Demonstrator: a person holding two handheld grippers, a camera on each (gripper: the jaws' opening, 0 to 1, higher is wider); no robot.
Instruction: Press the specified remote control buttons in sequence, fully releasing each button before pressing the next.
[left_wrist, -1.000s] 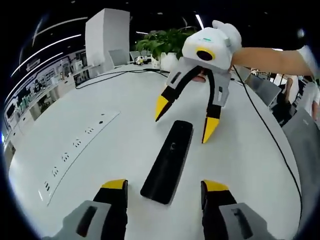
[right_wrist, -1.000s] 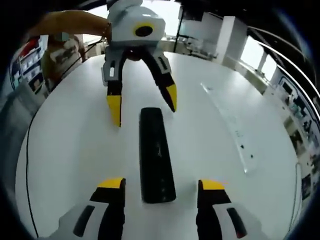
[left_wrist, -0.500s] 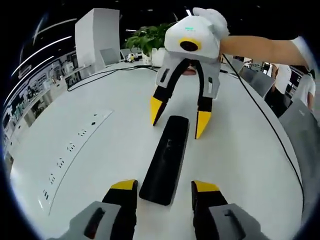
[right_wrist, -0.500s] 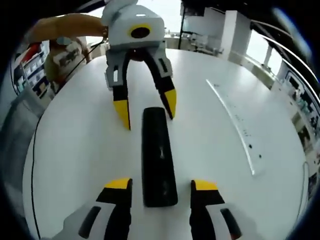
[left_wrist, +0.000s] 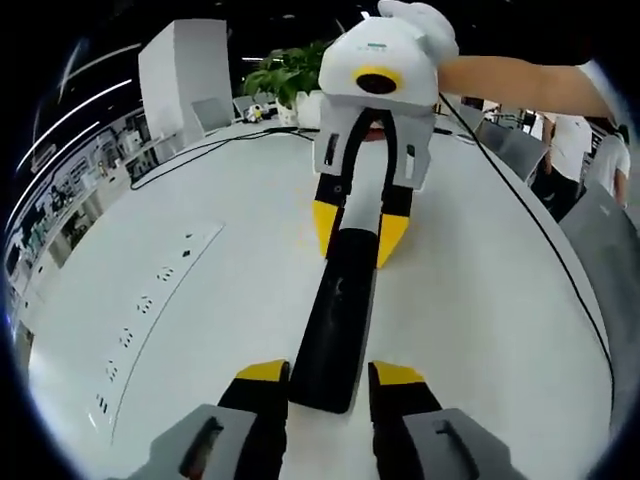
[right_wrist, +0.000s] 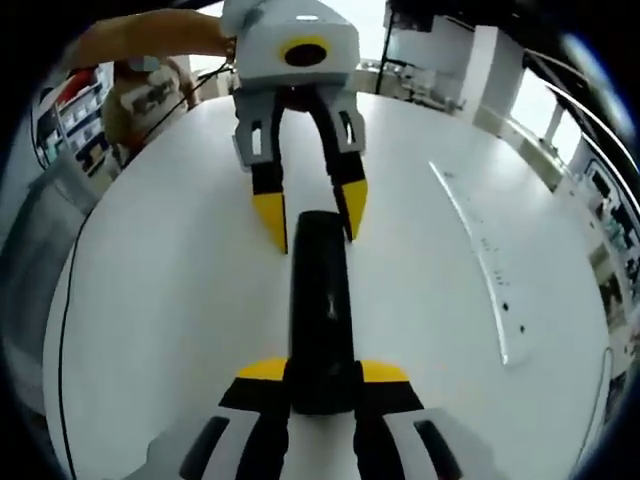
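One black remote (left_wrist: 338, 320) lay flat on the white table (left_wrist: 200, 200), a single long bar with its long axis running from one gripper to the other. In the left gripper view it ran from the bottom of the picture up toward the facing gripper, leaning slightly right at the far end. In the right gripper view the remote (right_wrist: 321, 310) ran almost straight up the picture.

There were two grippers, one at each end. The left gripper (left_wrist: 330, 372) had its yellow-tipped jaws narrowed around the near end of the remote, close against its sides or touching them; I could not tell whether they pinched it. In the right gripper view, the left gripper (right_wrist: 312, 215) stood at the far end, its tips just beside the two corners of the remote.

The right gripper (right_wrist: 322, 372) had its jaws drawn in against the sides of the remote's near end, seemingly gripping it. Seen from the left gripper view, the right gripper (left_wrist: 353, 230) pointed down with its two tips flanking the far end.

One long socket strip (left_wrist: 150, 300) was set flush in the table, well apart from the remote. A black cable (left_wrist: 530, 220) trailed across the table, and one green plant (left_wrist: 285, 80) stood at its far edge.
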